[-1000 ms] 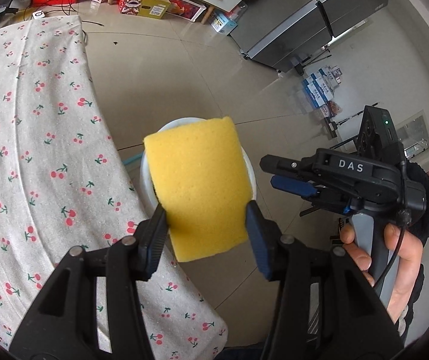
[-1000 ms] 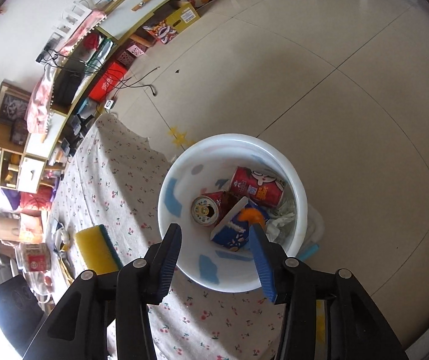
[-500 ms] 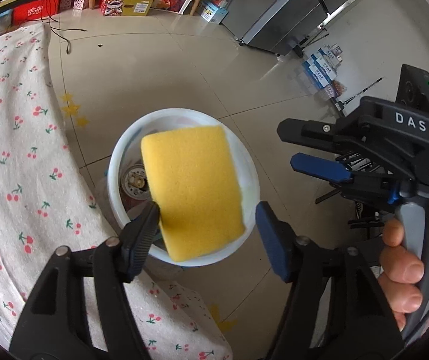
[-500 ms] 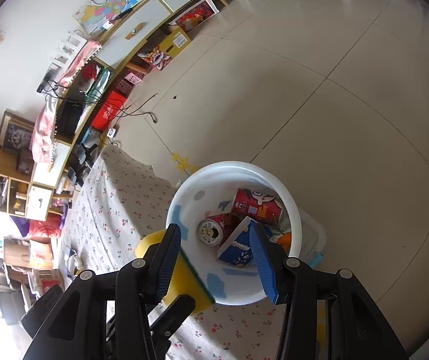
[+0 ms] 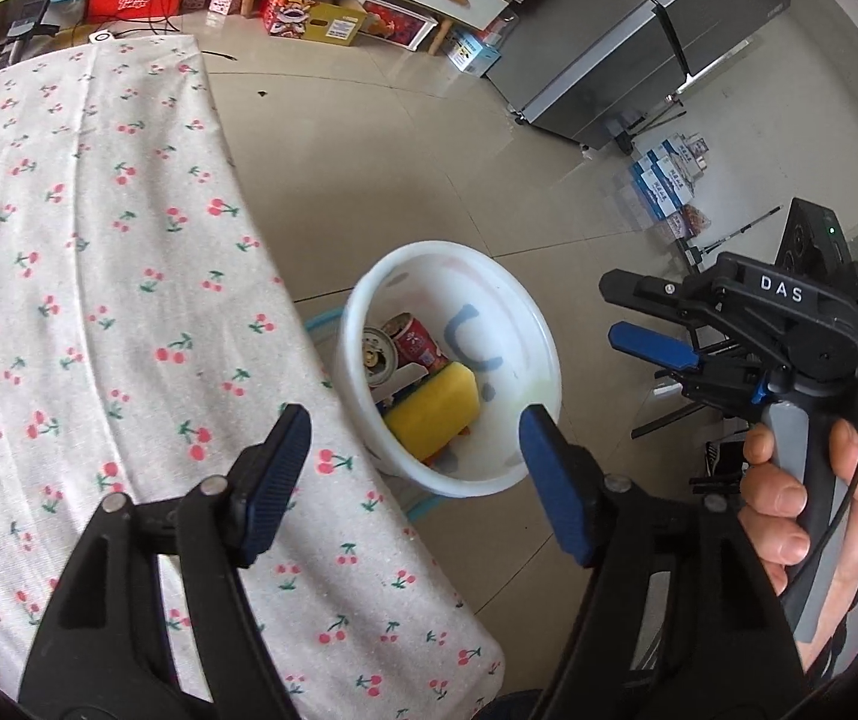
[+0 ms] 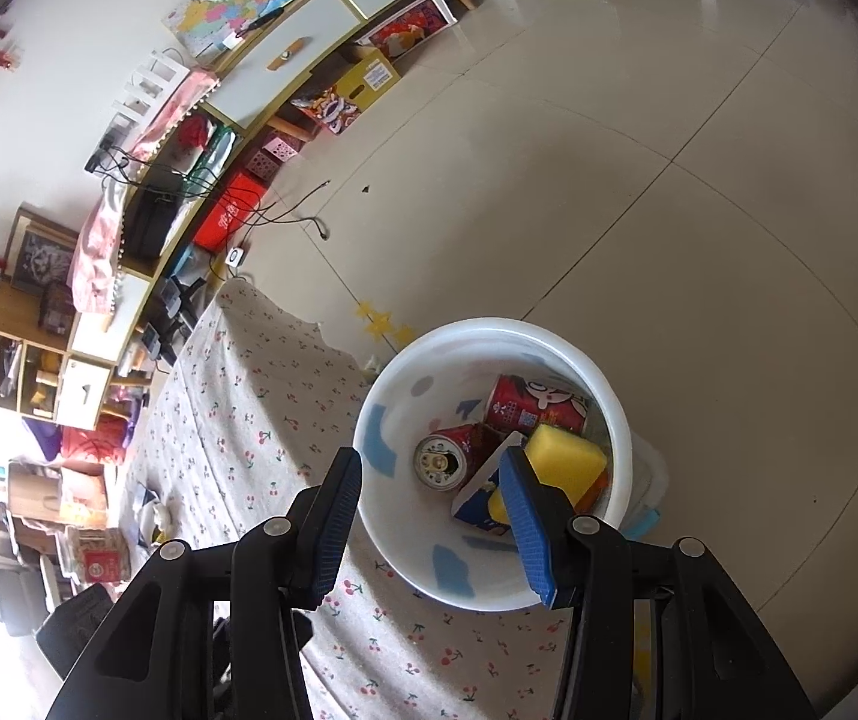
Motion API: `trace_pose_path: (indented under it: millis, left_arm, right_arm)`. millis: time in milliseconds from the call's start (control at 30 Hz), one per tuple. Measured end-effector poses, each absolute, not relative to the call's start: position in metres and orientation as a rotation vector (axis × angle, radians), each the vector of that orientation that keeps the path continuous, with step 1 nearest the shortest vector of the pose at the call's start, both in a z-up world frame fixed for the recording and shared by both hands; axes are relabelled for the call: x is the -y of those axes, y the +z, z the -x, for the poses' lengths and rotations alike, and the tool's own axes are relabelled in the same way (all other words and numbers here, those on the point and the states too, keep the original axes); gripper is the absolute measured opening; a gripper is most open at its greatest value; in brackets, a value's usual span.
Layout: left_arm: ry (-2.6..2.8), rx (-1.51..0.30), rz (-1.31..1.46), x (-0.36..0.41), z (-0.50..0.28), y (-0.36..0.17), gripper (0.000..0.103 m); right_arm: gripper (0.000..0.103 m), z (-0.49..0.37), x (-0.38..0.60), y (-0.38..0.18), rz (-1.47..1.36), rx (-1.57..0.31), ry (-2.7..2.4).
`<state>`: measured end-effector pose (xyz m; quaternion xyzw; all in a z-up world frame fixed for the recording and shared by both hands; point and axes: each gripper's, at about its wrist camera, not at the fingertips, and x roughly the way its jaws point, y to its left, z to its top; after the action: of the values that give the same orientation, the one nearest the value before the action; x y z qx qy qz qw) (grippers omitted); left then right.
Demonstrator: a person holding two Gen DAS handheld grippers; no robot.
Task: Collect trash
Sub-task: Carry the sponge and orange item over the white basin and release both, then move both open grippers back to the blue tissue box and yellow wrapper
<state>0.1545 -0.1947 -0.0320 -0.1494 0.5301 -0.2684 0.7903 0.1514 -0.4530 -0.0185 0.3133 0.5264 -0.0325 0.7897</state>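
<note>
A white trash bin [image 5: 540,354] stands on the floor beside the table; it also shows in the right wrist view [image 6: 609,414]. A yellow sponge [image 5: 434,411] lies inside it on red cans [image 5: 417,342] and a blue carton; the sponge shows in the right wrist view [image 6: 567,461] too. My left gripper [image 5: 414,480] is open and empty above the bin's near rim. My right gripper [image 6: 432,516] is open and empty above the bin, and it shows in the left wrist view [image 5: 651,318] to the right of the bin.
A table with a cherry-print cloth [image 5: 87,276] lies left of the bin. A low cabinet with boxes [image 5: 321,18] lines the far wall. A grey fridge [image 5: 657,42] stands at the back right. Tiled floor [image 6: 669,192] surrounds the bin.
My left gripper opened and let go of the yellow sponge, which dropped into the bin. The left gripper drew back toward the table. The right gripper stayed open above the bin.
</note>
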Motion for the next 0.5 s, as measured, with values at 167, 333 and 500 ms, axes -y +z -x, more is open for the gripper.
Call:
trace_pose_path:
  millis: [167, 333, 500]
  left_arm:
    - [-0.502, -1.135, 0.343, 0.157, -0.151, -0.025, 0.072]
    - [-0.431, -1.150, 0.342, 0.123, -0.148, -0.025, 0.072]
    - [-0.337, -1.159, 0.365, 0.075, -0.149, -0.027, 0.072]
  right_arm:
    - [0.049, -0.157, 0.440, -0.019, -0.665, -1.140, -0.045]
    - [0.049, -0.163, 0.418, -0.013, -0.652, -1.127, 0.039]
    - [0.049, -0.169, 0.395, -0.011, -0.623, -1.129, 0.095]
